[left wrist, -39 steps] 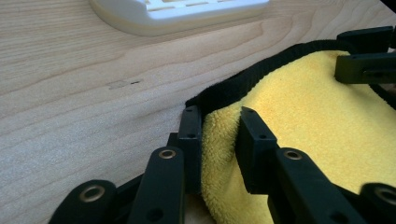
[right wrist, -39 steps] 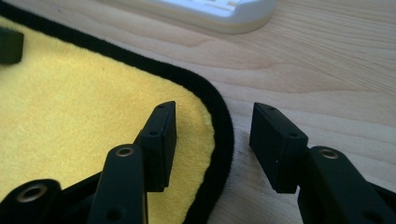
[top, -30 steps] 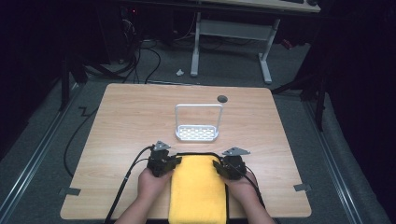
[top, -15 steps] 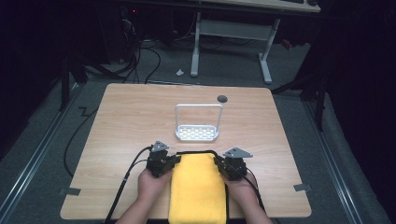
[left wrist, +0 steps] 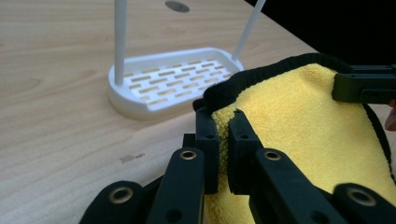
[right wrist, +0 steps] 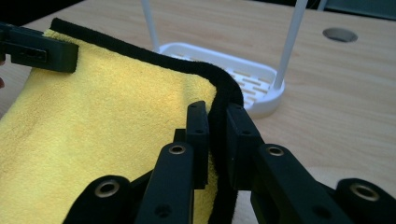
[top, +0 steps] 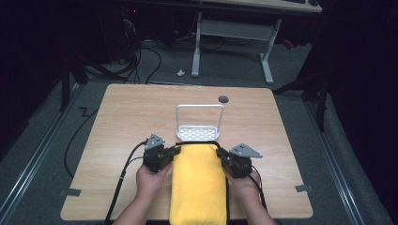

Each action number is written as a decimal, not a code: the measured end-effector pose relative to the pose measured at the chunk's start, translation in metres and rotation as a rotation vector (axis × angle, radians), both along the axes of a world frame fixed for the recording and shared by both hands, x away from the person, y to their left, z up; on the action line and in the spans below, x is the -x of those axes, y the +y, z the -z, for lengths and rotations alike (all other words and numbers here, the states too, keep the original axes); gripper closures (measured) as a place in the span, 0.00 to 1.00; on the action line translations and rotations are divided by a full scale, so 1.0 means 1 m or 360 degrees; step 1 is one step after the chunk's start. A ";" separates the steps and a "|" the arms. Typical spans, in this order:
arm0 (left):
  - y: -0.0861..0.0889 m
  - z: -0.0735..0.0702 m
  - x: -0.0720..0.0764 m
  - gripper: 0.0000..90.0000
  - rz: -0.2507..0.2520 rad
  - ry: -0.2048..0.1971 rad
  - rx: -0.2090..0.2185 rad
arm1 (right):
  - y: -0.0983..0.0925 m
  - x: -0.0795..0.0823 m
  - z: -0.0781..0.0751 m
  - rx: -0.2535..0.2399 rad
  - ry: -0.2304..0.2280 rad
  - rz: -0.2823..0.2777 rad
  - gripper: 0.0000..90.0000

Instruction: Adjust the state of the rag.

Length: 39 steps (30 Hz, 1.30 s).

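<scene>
Both fingers are clamped on far corners of the black-edged yellow microfibre towel (top: 198,183): left gripper (left wrist: 223,154), right gripper (right wrist: 218,140), probably to hang it over the white plastic rack (top: 199,123).

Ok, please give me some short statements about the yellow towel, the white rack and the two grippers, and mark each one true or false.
1. The left gripper is shut on the yellow towel. True.
2. The right gripper is open and holds nothing. False: its fingers pinch the towel's black edge.
3. The white rack stands beyond the towel. True.
4. The towel hangs over the rack's bar. False: it is not on the bar.
5. The rack's tray is perforated. True.
</scene>
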<state>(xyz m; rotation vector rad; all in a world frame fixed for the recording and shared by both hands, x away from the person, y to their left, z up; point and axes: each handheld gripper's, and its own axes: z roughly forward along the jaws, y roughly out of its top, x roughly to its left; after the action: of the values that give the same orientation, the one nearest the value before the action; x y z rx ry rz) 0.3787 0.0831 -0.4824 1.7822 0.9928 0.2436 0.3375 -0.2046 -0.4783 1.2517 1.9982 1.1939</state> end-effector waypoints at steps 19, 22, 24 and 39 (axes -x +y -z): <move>0.005 -0.060 0.002 0.95 -0.0052 -0.0251 0.0082 | 0.006 0.006 -0.059 -0.0051 -0.0289 0.0022 0.91; 0.005 -0.071 0.002 0.95 -0.0059 -0.0294 0.0098 | 0.006 0.006 -0.068 -0.0058 -0.0325 0.0029 0.91; 0.006 -0.080 0.002 0.95 -0.0059 -0.0321 0.0107 | 0.006 0.006 -0.075 -0.0072 -0.0346 0.0031 0.91; 0.008 -0.140 -0.003 0.95 -0.0074 -0.0515 0.0150 | 0.009 0.002 -0.128 -0.0100 -0.0528 0.0040 0.91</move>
<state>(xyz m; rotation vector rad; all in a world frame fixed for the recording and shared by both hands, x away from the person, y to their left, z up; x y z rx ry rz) 0.3817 0.0911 -0.3423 1.5742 0.7999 0.4900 0.3357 -0.1953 -0.3505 1.0259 1.7107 1.3617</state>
